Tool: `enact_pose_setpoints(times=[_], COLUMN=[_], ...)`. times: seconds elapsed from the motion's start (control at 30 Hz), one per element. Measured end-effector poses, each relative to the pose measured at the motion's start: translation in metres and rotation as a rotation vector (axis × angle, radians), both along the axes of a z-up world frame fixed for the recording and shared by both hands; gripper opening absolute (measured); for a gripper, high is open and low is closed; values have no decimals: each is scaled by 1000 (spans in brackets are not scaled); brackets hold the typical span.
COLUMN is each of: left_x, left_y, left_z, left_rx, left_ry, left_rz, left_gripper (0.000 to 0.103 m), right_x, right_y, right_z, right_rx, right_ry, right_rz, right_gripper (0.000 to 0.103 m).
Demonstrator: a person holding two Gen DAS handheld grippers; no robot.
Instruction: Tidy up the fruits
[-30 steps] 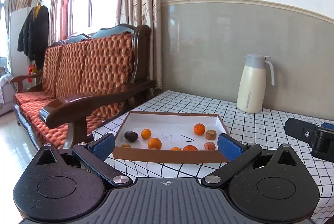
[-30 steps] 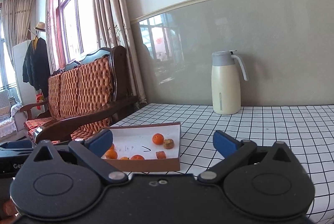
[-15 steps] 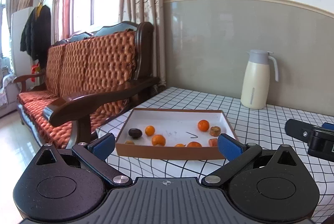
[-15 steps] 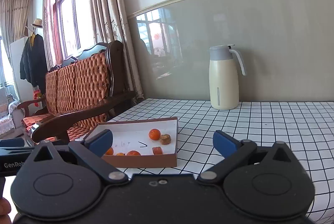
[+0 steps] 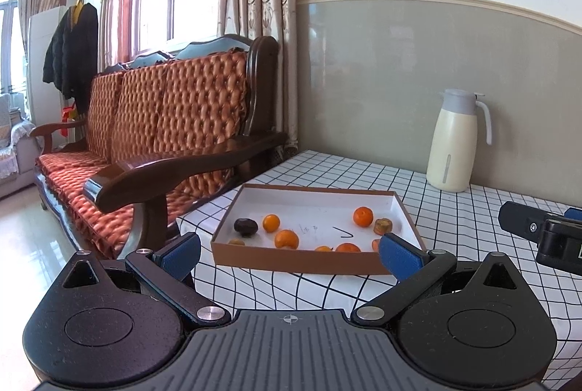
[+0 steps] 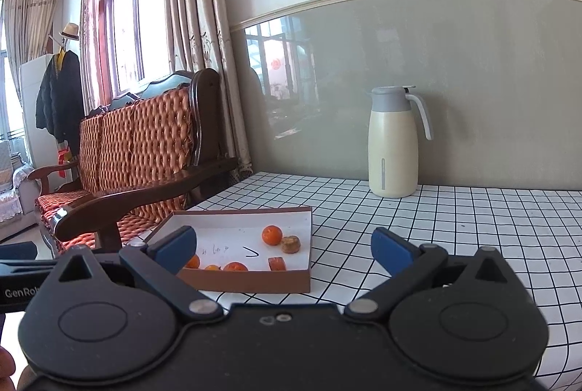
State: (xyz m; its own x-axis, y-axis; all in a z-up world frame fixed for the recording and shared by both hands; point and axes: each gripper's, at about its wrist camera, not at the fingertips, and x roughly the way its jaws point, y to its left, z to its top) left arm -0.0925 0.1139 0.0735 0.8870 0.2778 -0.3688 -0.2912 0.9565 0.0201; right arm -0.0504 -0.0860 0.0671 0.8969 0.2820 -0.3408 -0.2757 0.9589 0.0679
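Now I am holding both my left gripper and right gripper spread wide and empty; the oranges in the box are looking light, round and apt to roll, so I am planning to pinch one gently across its middle.

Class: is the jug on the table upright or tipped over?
Upright. The jug stands on its base on the table, lid on top.

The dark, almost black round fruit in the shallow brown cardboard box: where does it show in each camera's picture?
Left wrist view: dark round fruit lies near the left end of the shallow brown cardboard box, beside a small orange fruit.
Right wrist view: not visible; the blue left finger pad covers that end.
Shared landmark: cream thermos jug by the wall.
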Motion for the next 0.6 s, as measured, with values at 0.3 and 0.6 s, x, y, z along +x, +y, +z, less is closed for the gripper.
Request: enact_pose_setpoints(times=[0.3, 0.6], left_x=[-2, -8], left_y=[5, 17], left_z=[-2, -8], left_rx=[-9, -5], left_ry=[-5, 0], left_rz=[15, 46], left_gripper=[103, 103], right_x=[-2, -4], right_y=[12, 32], right_z=[-1, -2], right_rx=[-20, -61], right_ry=[-6, -13], right_rz=[35, 66], right_gripper=[97, 97])
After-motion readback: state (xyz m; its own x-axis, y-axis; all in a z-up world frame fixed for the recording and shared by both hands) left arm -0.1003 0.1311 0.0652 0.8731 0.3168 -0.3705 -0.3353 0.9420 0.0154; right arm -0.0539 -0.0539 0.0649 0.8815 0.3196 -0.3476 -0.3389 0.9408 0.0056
